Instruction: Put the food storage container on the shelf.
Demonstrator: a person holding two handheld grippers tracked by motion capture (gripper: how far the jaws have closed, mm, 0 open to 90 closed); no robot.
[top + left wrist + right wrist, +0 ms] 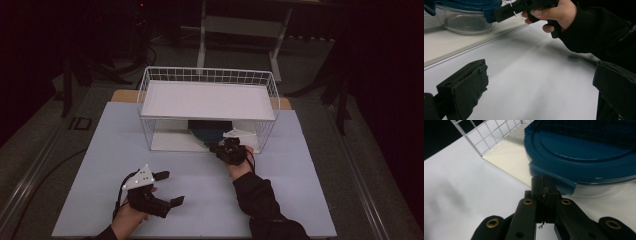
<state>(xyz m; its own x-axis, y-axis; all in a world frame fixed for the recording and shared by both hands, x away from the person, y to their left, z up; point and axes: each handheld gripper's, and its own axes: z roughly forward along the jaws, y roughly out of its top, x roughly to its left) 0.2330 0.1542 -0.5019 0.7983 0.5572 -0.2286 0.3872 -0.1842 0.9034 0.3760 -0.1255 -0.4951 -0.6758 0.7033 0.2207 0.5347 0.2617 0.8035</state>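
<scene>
Glass bowl (pixel 465 22) with a blue lid (pixel 584 152) sits on the lower level of a white wire rack (pixel 207 107), close to the rack's open front edge and toward its right side. The rack stands at the far middle of the tabletop (pixel 100 165), with a flat white shelf across its top. In the right gripper view the lid's rim has a tab that juts out toward the camera, and the right gripper (pixel 544 188) has its two jaws pressed together right at that tab; whether the tab is pinched between them or they only touch its edge cannot be told. In the left gripper view the same gripper reaches in from the right, its tip against the blue rim, with the person's hand (pixel 554 12) wrapped around its handle and a dark sleeve behind.

The left gripper (pixel 167 187) rests low over the near left part of the tabletop, well apart from the rack, its jaws spread wide with nothing between them and only bare pale surface under them.
</scene>
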